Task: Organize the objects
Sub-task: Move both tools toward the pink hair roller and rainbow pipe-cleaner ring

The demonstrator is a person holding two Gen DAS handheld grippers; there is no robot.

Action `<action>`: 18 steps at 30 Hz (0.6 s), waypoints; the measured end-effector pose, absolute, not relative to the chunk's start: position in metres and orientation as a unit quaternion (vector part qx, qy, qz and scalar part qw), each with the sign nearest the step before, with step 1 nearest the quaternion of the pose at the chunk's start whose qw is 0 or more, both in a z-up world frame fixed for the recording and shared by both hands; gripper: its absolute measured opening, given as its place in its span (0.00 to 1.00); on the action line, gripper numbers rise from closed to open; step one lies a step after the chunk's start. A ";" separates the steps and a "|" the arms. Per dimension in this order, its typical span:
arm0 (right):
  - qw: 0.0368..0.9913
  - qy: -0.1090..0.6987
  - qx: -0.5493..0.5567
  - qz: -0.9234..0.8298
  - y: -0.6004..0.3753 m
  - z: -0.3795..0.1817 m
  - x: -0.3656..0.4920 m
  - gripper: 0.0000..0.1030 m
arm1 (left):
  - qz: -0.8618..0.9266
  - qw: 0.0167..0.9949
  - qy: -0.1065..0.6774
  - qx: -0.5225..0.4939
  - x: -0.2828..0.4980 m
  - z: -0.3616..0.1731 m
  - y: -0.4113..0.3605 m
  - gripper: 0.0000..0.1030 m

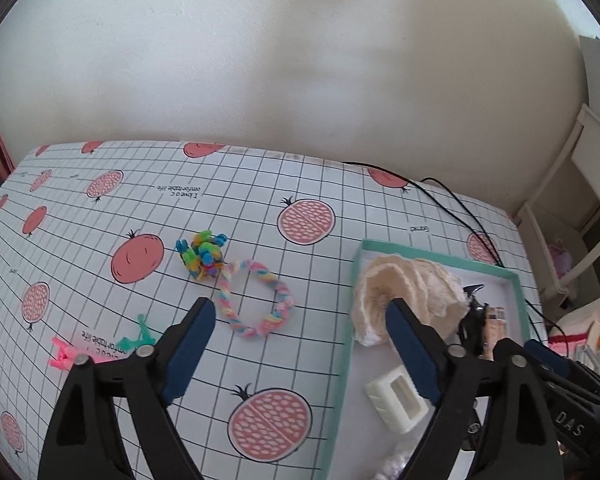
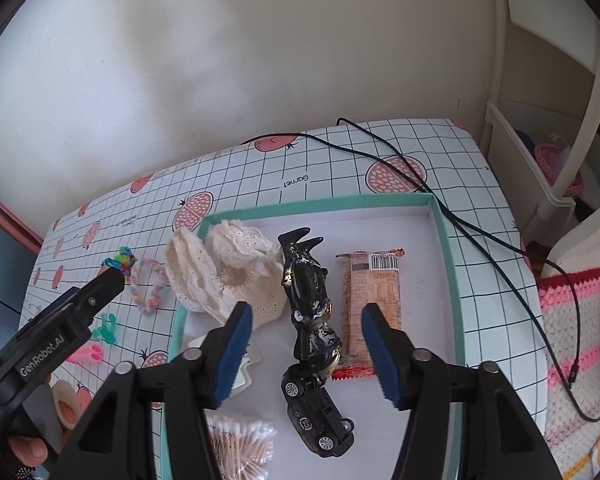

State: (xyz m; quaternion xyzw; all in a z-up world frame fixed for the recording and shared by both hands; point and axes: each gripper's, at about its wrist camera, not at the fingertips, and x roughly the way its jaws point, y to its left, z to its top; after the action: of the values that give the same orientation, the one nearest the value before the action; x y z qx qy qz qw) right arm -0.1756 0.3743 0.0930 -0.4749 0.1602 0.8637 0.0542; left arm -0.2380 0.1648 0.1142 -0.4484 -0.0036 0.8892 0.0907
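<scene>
A teal-rimmed white box (image 2: pixel 446 240) holds a cream lace cloth (image 2: pixel 236 268), black toy cars (image 2: pixel 310 308), a snack packet (image 2: pixel 374 296), a white clip (image 1: pixel 396 398) and a bag of cotton swabs (image 2: pixel 236 444). On the tablecloth left of the box lie a pastel braided ring (image 1: pixel 256 300), a bright loom-band cluster (image 1: pixel 202 254), a green clip (image 1: pixel 138 338) and a pink clip (image 1: pixel 62 354). My left gripper (image 1: pixel 300 316) is open, straddling the box's left edge (image 1: pixel 350 320) near the ring. My right gripper (image 2: pixel 306 316) hangs open over the toy cars.
A black cable (image 2: pixel 480 232) runs across the table's far right corner and past the box. White shelving (image 2: pixel 540 160) stands to the right, with a crocheted pink mat (image 2: pixel 580 340) beside the table. A wall (image 1: pixel 300 60) rises behind the table.
</scene>
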 end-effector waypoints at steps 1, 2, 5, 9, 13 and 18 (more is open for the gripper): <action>0.055 0.158 -0.475 0.864 0.374 0.093 -0.176 0.65 | 0.890 0.090 -0.001 -0.447 -0.238 0.114 0.166 0.90; 0.055 0.156 -0.474 0.865 0.373 0.092 -0.176 0.66 | 0.890 0.089 0.000 -0.447 -0.239 0.113 0.166 0.92; 0.058 0.156 -0.471 0.866 0.373 0.092 -0.175 0.75 | 0.891 0.088 0.004 -0.446 -0.239 0.113 0.167 0.93; 0.062 0.155 -0.474 0.865 0.372 0.088 -0.177 0.90 | 0.890 0.079 0.012 -0.450 -0.241 0.112 0.165 0.94; 0.062 0.153 -0.478 0.863 0.371 0.084 -0.178 0.96 | 0.889 0.071 0.009 -0.453 -0.243 0.111 0.160 0.94; 0.065 0.153 -0.475 0.864 0.371 0.084 -0.177 1.00 | 0.889 0.065 0.004 -0.452 -0.244 0.112 0.156 0.94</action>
State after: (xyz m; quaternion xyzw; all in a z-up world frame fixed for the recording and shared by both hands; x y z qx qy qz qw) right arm -0.1767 0.3708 0.0836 -0.4746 0.1527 0.8644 0.0651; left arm -0.2443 0.1560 0.1123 -0.4525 0.0038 0.8894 0.0647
